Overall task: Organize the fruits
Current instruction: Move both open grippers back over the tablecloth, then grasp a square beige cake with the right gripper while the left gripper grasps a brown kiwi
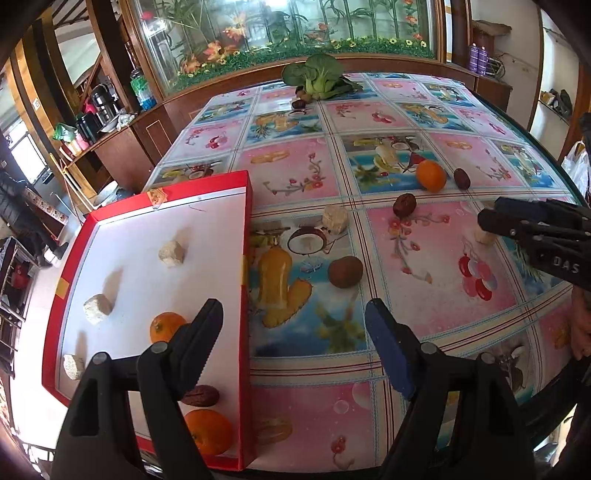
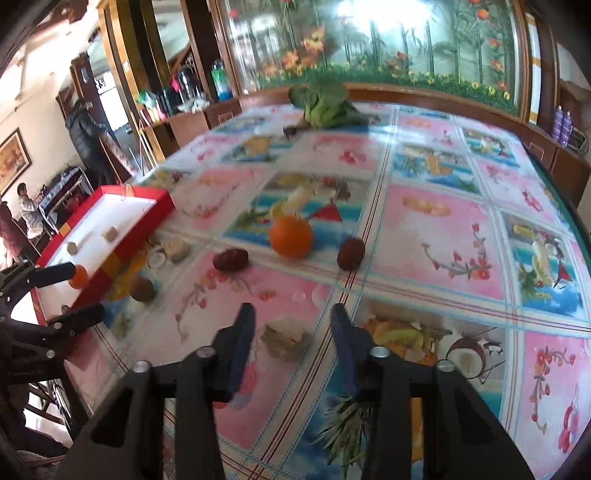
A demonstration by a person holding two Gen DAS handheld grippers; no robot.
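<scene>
While the left tongs [image 1: 293,328] hung spread wide and empty above the right wall of the red box [image 1: 245,295], the right tongs [image 2: 291,325] were also parted, holding nothing, with a pale beige cube [image 2: 286,338] lying on the tabletop [image 2: 424,229] between their fingers.

Nearest in the white-floored box lay an orange [image 1: 207,430], then a dark red date [image 1: 201,395], a second orange [image 1: 164,325] partly behind the left finger, and three pale cubes [image 1: 98,308] spaced along toward the far end.

Outside the box, on the fruit-patterned cloth, a brown kiwi [image 1: 345,271] sat near the box wall, with another pale cube [image 1: 335,218] just beyond it. Farther on, one date [image 1: 403,205] lay near a loose orange [image 1: 431,175], and a second date [image 1: 461,178] rested just right of that orange.

At the far edge of the tabletop a leafy green vegetable [image 1: 317,75] lay with a few small dark fruits [image 1: 301,98] beside it, too small to identify. Behind it stood a glass panel painted with flowers [image 1: 280,33].
</scene>
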